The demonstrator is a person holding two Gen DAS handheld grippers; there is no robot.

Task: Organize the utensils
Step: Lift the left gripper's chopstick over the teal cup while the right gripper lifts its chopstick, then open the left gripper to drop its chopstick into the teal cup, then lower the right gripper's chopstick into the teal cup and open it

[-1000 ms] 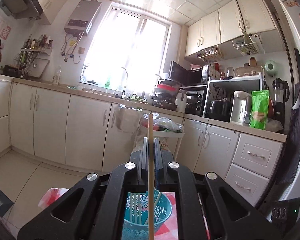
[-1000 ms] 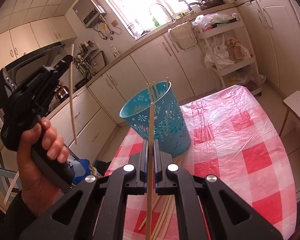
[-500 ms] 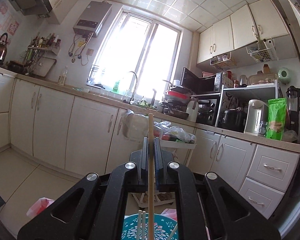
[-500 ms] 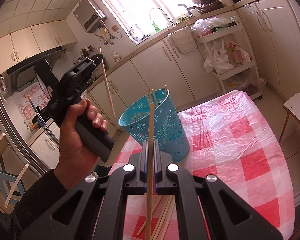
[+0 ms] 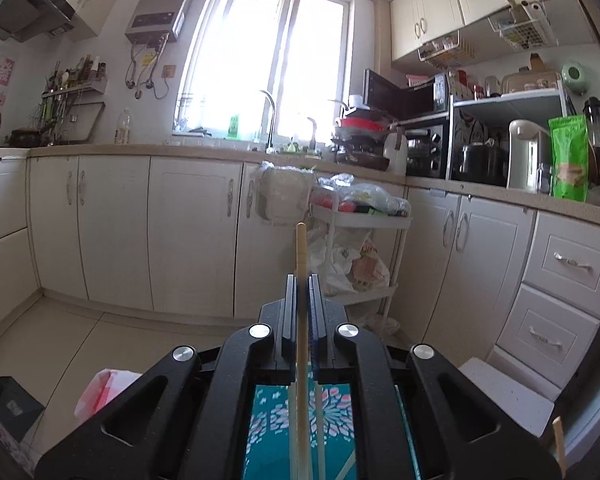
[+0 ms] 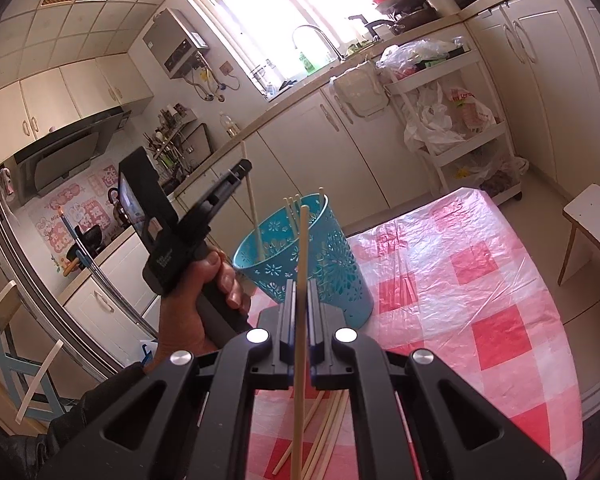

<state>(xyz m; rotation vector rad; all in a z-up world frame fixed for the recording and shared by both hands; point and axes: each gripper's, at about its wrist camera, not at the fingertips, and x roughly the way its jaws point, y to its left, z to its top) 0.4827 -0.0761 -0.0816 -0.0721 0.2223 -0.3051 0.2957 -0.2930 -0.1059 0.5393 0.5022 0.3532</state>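
Observation:
A teal perforated holder (image 6: pixel 324 264) stands on the red-checked tablecloth (image 6: pixel 500 304) with several chopsticks upright in it. My left gripper (image 6: pixel 242 169), held in a hand, is shut on a chopstick (image 6: pixel 254 216) whose lower end dips into the holder's mouth. In the left wrist view that chopstick (image 5: pixel 302 264) runs upright between the closed jaws of the left gripper (image 5: pixel 301 280), with the holder (image 5: pixel 328 424) right below. My right gripper (image 6: pixel 300 286) is shut on another chopstick (image 6: pixel 302 248), upright, in front of the holder. Loose chopsticks (image 6: pixel 328 428) lie on the cloth beneath it.
A white rolling cart (image 6: pixel 456 120) with plastic bags stands beyond the table's far end. A white stool (image 6: pixel 592 216) stands at the table's right. Cream cabinets (image 5: pixel 188 236) and a worktop line the walls. A red-and-white bag (image 5: pixel 104 390) lies on the floor.
The left gripper has moved right and down from beside the holder to over its rim, and its chopstick's tip now dips inside. The right gripper has stayed still with its chopstick.

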